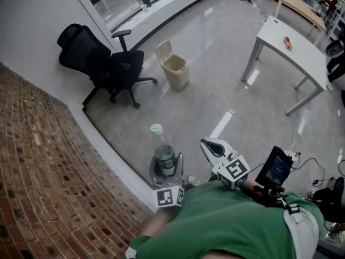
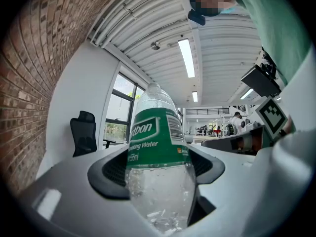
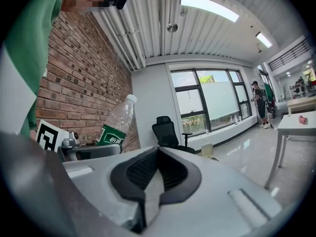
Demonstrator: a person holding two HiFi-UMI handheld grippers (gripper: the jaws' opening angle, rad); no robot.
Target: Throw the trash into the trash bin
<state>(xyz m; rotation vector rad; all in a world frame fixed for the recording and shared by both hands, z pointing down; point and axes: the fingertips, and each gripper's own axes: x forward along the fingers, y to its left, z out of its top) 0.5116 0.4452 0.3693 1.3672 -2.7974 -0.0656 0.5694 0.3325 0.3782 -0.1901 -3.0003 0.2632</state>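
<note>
So left gripper (image 1: 165,170) clamped the bottle (image 1: 163,154), right gripper (image 1: 212,146) sat closed, empty; slick plastic could slip before the far bin (image 1: 173,67).

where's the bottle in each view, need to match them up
Head view: bottle at bottom centre, upright in the left gripper.
Left gripper view: bottle fills the centre, clamped between the jaws.
Right gripper view: bottle left of centre, tilted, in front of the brick wall.
Shared landmark: the black chair shows in all three.
</note>
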